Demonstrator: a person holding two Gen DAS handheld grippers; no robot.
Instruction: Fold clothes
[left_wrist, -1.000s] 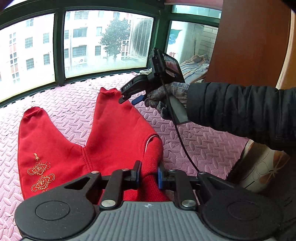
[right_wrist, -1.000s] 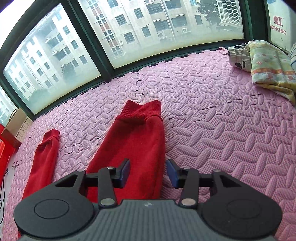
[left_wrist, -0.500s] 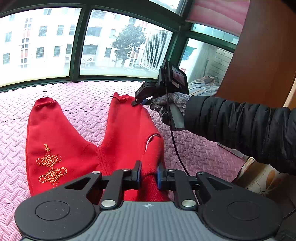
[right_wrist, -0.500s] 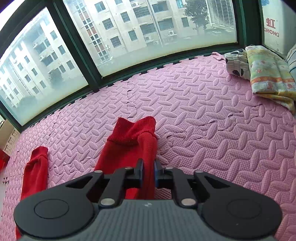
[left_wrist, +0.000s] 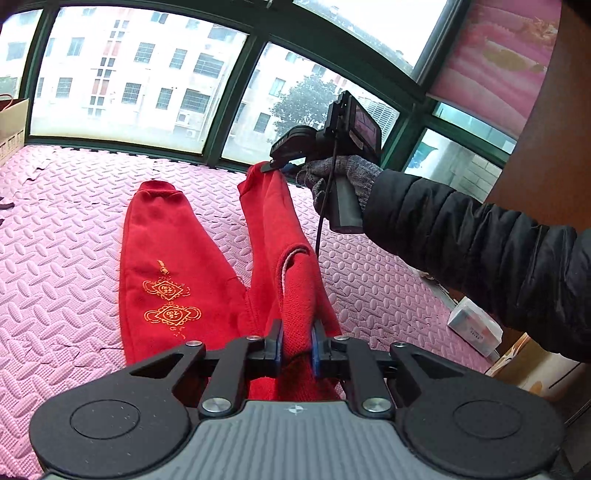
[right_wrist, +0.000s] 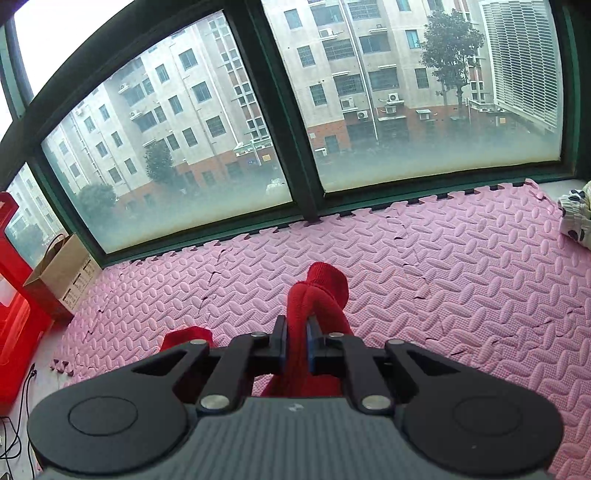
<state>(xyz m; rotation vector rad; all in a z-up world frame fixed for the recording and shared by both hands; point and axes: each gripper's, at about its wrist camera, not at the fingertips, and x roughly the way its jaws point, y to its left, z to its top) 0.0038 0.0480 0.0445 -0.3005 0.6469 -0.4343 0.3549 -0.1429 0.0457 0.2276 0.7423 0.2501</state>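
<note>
Red trousers (left_wrist: 173, 266) with gold embroidery lie on the pink foam mat (left_wrist: 55, 240). My left gripper (left_wrist: 297, 345) is shut on the waistband of the right trouser leg. My right gripper (right_wrist: 294, 345) is shut on the cuff end of that same leg (right_wrist: 325, 288) and holds it lifted off the mat. In the left wrist view the right gripper (left_wrist: 275, 167) shows at the far cuff, held by a gloved hand. The other leg's cuff (right_wrist: 188, 336) lies flat on the mat.
Large windows (right_wrist: 221, 147) border the mat at the back. A cardboard box (right_wrist: 62, 273) and a red cabinet (right_wrist: 11, 295) stand at the left. Folded patterned clothes (right_wrist: 576, 218) lie at the far right. A small white box (left_wrist: 476, 328) lies off the mat's right edge.
My right gripper has shut on the leg's cuff and lifted it off the mat. The left gripper has stayed shut on the waistband, and both views have tilted upward.
</note>
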